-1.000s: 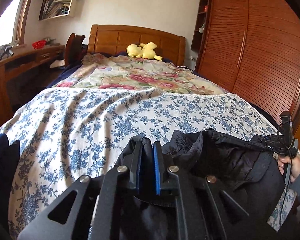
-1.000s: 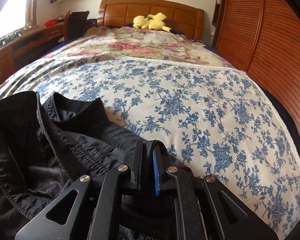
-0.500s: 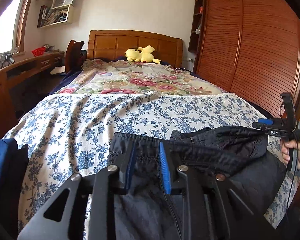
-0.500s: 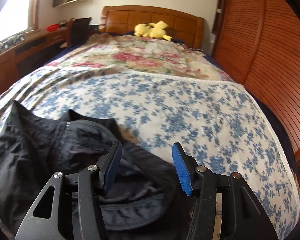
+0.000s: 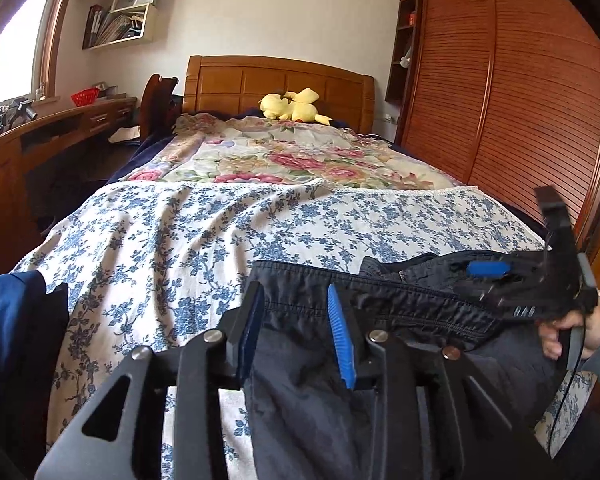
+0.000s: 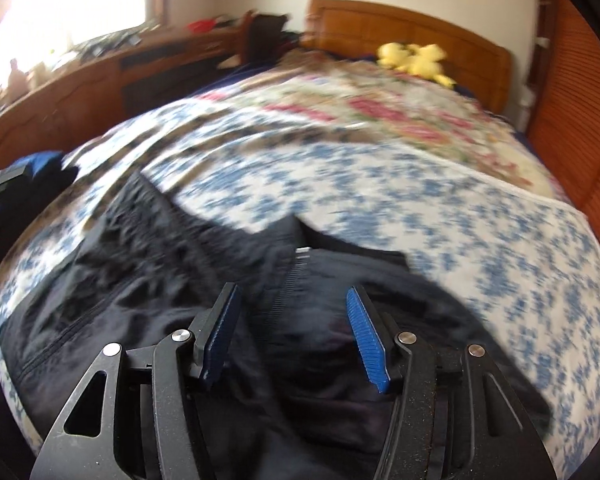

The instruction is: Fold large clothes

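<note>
Left wrist view: left tool (image 5: 296,332) has just been opening, blue pads spread over the dark garment (image 5: 380,380) on the bed (image 5: 220,232) — released, not pinched. Right tool (image 6: 296,332) likewise gapes, empty; next — judging — each must re-pinch an edge for another fold.

Your right tool (image 6: 294,326) hangs wide open over the dark jacket (image 6: 188,292), which lies on the bed (image 6: 440,208), nothing gripped.

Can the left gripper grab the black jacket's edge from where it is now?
Probably yes. The left gripper has just been opening; its fingers stand apart right over the black jacket, whose hem lies just ahead, with nothing between.
</note>
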`<action>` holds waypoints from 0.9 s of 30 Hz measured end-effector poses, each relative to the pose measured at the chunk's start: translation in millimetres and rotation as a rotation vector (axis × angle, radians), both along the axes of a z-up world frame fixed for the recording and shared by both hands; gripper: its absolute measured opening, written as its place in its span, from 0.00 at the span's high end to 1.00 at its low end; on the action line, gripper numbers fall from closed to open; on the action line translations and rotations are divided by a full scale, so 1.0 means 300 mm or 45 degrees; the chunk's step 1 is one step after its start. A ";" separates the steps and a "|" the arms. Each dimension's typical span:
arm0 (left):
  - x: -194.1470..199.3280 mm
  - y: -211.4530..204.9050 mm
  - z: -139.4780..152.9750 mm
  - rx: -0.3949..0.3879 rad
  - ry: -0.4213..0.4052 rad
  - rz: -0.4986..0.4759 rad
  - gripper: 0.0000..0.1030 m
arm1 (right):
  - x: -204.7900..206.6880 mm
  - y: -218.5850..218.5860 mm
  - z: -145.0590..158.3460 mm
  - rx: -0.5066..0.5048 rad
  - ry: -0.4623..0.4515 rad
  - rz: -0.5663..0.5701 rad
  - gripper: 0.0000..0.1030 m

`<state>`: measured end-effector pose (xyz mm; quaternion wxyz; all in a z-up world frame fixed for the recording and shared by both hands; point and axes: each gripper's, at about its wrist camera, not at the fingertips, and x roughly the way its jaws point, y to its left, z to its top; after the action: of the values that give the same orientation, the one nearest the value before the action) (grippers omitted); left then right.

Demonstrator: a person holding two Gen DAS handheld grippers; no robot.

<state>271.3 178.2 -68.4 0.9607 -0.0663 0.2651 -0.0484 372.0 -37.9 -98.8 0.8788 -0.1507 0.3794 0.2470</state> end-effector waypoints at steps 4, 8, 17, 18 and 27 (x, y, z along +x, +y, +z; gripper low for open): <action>0.002 0.011 -0.010 -0.005 0.008 0.001 0.70 | 0.036 0.080 -0.117 -0.126 0.137 0.034 0.45; 0.009 0.024 -0.027 -0.002 0.028 0.005 0.70 | 0.086 0.087 -0.221 -0.168 0.262 0.042 0.64; 0.037 -0.001 -0.055 0.010 0.058 -0.017 0.70 | 0.186 0.188 -0.183 -0.258 0.100 0.144 0.97; 0.040 -0.006 -0.057 0.008 0.059 -0.022 0.70 | 0.205 0.199 -0.169 -0.257 0.071 0.144 0.97; 0.058 -0.065 -0.068 0.015 0.072 -0.082 0.70 | 0.320 0.176 -0.074 -0.291 -0.124 -0.053 0.71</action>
<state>288.8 158.7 -88.7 0.9512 -0.0532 0.2944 -0.0760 468.1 14.9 -121.1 0.8782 -0.2537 0.3651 0.1762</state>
